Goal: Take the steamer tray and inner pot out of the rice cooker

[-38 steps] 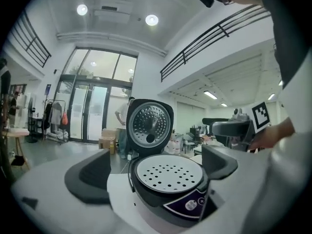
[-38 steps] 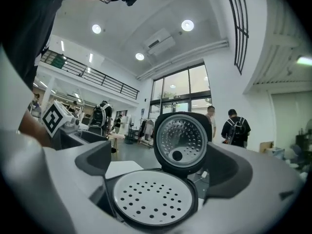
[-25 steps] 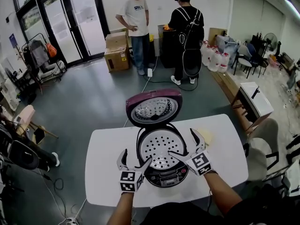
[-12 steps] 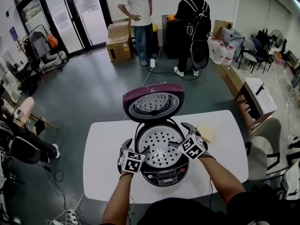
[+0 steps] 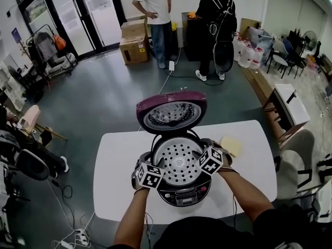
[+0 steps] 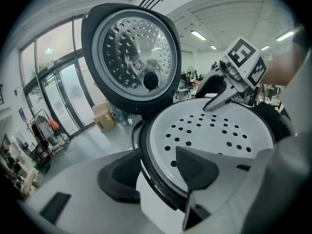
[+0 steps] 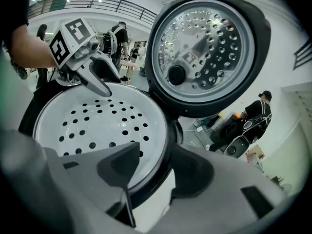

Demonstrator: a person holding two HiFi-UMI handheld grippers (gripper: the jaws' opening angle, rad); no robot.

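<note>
Left gripper [image 6: 156, 177]: jaws have just been narrowed and are set astride the left rim of the steamer tray [image 5: 179, 162], not clamped. The tray is seated in the open rice cooker [image 5: 182, 195] on the white table [image 5: 119, 191]. Right gripper [image 7: 156, 172]: jaws likewise just narrowed, set astride the right rim, nothing gripped.

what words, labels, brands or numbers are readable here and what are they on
Nothing can be read as text in any view.
rice cooker control panel: button labels too small to read.
cardboard box: printing too blurred.
blue wall sign: too small.
marker cubes: black and white square patterns, no letters.
</note>
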